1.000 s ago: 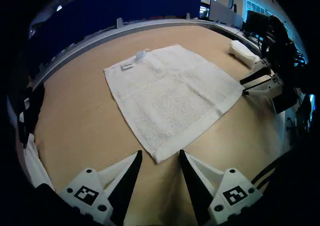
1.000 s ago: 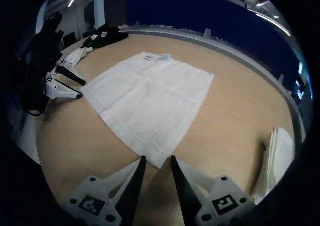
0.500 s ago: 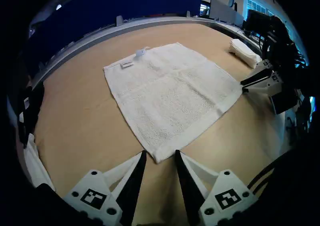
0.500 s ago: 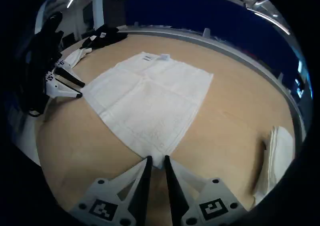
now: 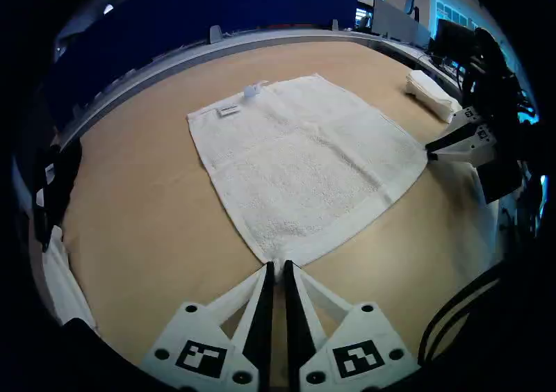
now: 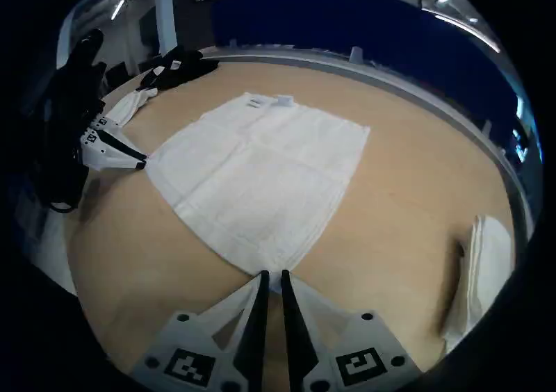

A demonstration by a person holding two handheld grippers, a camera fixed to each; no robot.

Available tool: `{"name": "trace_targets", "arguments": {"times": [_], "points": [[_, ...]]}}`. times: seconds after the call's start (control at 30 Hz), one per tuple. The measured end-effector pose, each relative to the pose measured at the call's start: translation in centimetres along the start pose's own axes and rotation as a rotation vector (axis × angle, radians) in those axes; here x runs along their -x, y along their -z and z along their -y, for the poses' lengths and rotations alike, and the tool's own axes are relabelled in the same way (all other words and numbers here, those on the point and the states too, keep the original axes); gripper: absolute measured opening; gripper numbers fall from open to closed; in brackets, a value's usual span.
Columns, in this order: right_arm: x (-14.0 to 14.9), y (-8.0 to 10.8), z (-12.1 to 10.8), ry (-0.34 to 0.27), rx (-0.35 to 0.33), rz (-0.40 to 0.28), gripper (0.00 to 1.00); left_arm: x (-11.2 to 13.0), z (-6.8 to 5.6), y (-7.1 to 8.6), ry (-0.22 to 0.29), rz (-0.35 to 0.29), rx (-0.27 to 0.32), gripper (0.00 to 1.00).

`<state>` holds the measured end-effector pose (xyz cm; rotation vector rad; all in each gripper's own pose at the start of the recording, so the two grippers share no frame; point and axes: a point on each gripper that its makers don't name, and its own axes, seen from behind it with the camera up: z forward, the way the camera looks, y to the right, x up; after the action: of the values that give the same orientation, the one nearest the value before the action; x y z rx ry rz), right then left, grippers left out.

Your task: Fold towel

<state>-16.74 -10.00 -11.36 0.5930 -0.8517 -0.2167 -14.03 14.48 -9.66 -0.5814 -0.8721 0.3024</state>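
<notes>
- White terry towel (image 5: 306, 162) lies flat and open in a single layer on the wooden table (image 5: 132, 204). Two neighbouring corners point toward me.
- My left gripper (image 5: 278, 265) is clenched on one near corner. My right gripper (image 6: 273, 275) is clenched on the neighbouring corner (each pair of jaws nearly meets, with only cloth between).
- Step in hand, as I judge it: lift both pinched corners and carry them to the far edge, where the sewn label (image 5: 226, 111) sits.
- Procedure: raise both grippers together and level, keeping the edge between them taut so that it does not sag.
- Procedure: carry the edge over the cloth rather than dragging it, and set corner on corner before letting go.
- Caution: each grip takes only the tip of a corner, so a jerk could pull it free.
- Count, task items: one spread towel, two grippers.
- Count, towel's far edge: one flat label and one small pale item beside it that I cannot identify.
- Count, elsewhere on the table: one stack of folded white cloths (image 5: 431, 93) and one dark garment (image 6: 174, 62).
</notes>
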Motion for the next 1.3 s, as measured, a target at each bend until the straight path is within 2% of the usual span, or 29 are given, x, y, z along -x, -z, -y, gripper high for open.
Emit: {"name": "trace_targets", "arguments": {"times": [0.2,0.4,0.6,0.97,1.3], "points": [[-1.3,0.6,-0.3,0.005,0.008,-0.023,0.13,-0.3,-0.1,0.6,0.033,-0.008,0.008,0.1],[-3.0,1.6,-0.4,0.008,0.009,-0.051,0.13,-1.2,0.2,1.8,0.064,-0.024,0.001,0.1],[-5.0,3.2,-0.2,0.007,0.01,-0.088,0.13,-2.5,0.3,3.7,0.088,-0.047,-0.008,0.1],[-8.2,7.3,0.5,0.004,0.008,-0.149,0.13,-4.6,0.3,7.9,0.131,-0.074,-0.017,0.1],[-9.1,10.1,1.1,-0.02,-0.003,-0.16,0.13,-5.7,-0.8,10.9,0.158,-0.083,0.008,0.1]]}}
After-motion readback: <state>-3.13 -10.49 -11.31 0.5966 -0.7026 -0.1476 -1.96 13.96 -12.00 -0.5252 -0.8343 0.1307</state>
